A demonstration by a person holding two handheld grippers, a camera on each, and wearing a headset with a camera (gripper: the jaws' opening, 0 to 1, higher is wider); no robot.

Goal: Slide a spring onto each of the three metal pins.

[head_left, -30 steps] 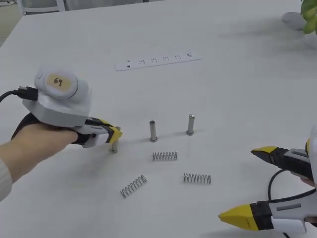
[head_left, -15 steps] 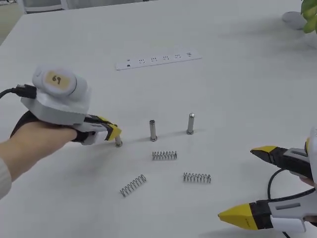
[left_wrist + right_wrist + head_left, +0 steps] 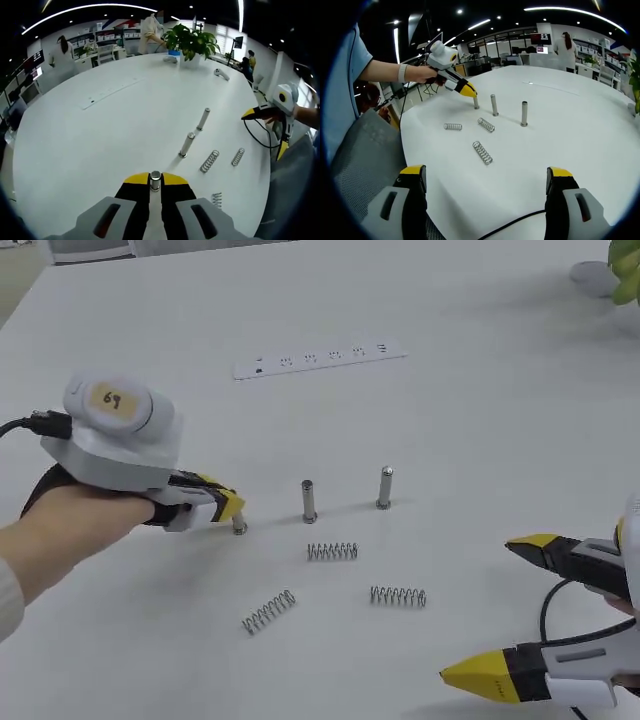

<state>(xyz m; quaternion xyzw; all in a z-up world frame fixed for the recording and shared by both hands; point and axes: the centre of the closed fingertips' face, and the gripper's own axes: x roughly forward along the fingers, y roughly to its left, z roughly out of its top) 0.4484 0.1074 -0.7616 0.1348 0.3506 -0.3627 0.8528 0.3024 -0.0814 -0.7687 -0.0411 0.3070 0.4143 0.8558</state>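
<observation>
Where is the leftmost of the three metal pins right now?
In the head view the leftmost pin stands at the row's left end, gripped by the left tool, with the middle pin to its right.

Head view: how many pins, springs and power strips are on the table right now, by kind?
Metal pins: 3, one between the jaws of the left gripper
Springs: 3, all lying loose on the table
Power strip: 1
Total: 7
</observation>
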